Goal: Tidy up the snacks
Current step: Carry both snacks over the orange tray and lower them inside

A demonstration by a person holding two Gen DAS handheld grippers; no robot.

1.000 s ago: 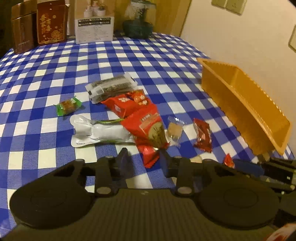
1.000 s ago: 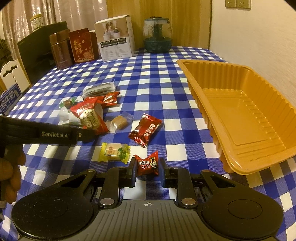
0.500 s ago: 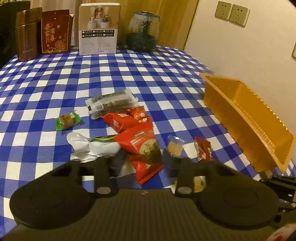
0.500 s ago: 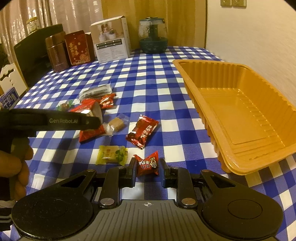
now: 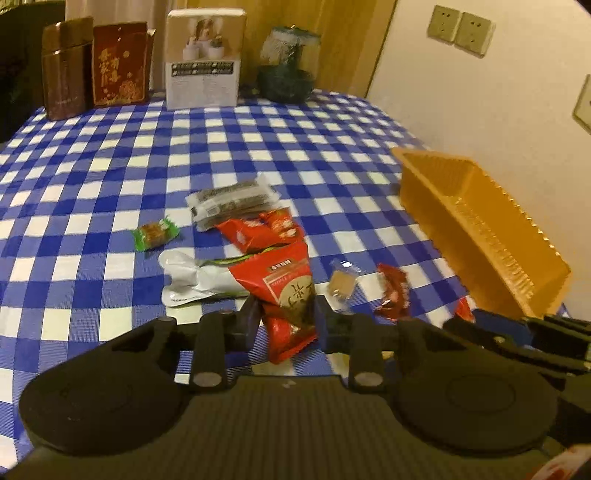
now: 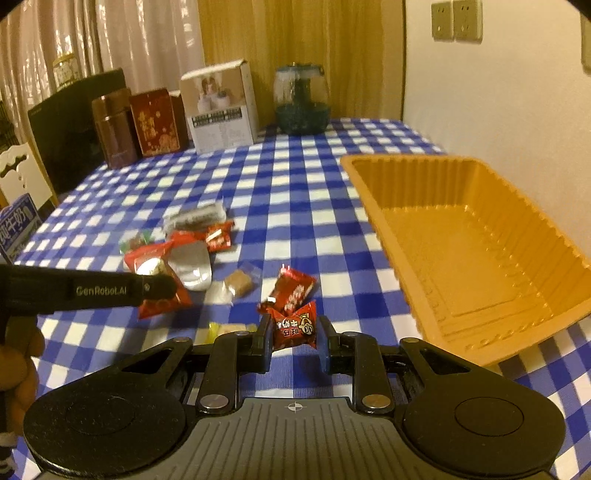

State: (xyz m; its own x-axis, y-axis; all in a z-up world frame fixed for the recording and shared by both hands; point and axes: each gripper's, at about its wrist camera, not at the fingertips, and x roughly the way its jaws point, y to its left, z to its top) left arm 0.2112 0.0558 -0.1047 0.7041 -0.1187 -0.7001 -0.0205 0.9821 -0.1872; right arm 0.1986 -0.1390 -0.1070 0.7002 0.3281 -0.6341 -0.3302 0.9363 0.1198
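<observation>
Orange tray (image 6: 476, 258) at right table edge seen empty; nothing sorted yet. Right claw (image 6: 294, 338) clamped on small red candy (image 6: 294, 326). Left claw (image 5: 284, 317) closing around big red snack bag (image 5: 286, 291). Other snacks left mid-table.

glossy foil-like red snack packet (image 5: 290, 291), matt black plastic left gripper (image 5: 284, 319), ribbed shiny orange plastic tray (image 6: 476, 254), woven checked cloth tablecloth (image 5: 258, 147).

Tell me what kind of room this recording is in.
Probably a home dining area: a table with a blue checked tablecloth, curtains behind it, wall sockets, and gift boxes and a glass jar standing at the far edge.
</observation>
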